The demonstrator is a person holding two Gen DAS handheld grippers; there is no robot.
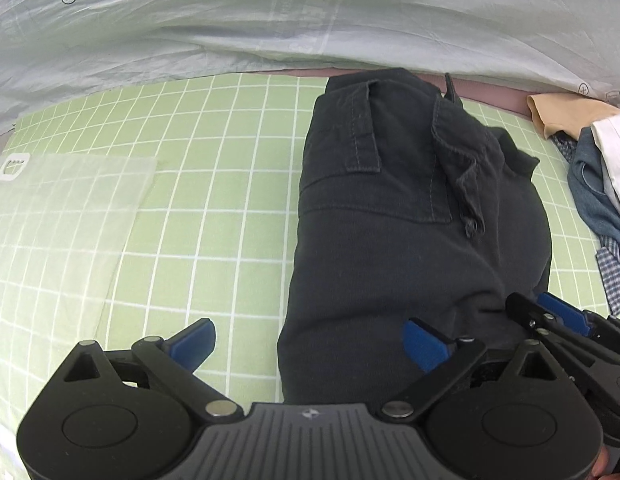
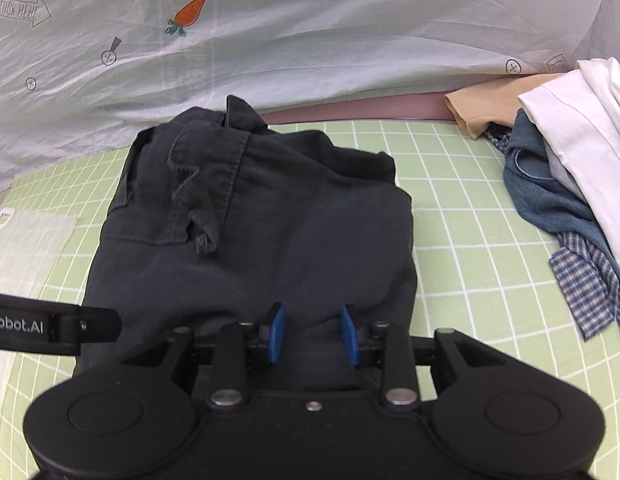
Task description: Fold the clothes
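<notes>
A dark grey pair of trousers [image 1: 409, 208] lies folded in a thick bundle on the green checked sheet [image 1: 214, 208], pocket flap and waistband on top; it also shows in the right wrist view [image 2: 262, 220]. My left gripper [image 1: 310, 340] is open wide at the bundle's near left edge, one pad over the sheet, the other over the cloth. My right gripper [image 2: 313, 334] is open with a narrower gap, its blue pads over the near edge of the trousers; it shows in the left wrist view at the right [image 1: 549, 320].
A pile of unfolded clothes [image 2: 569, 168], white, tan, blue and checked, lies at the right. A translucent plastic bag [image 1: 58, 220] lies at the left. A pale crumpled cover [image 2: 310, 40] with printed marks rises behind the sheet.
</notes>
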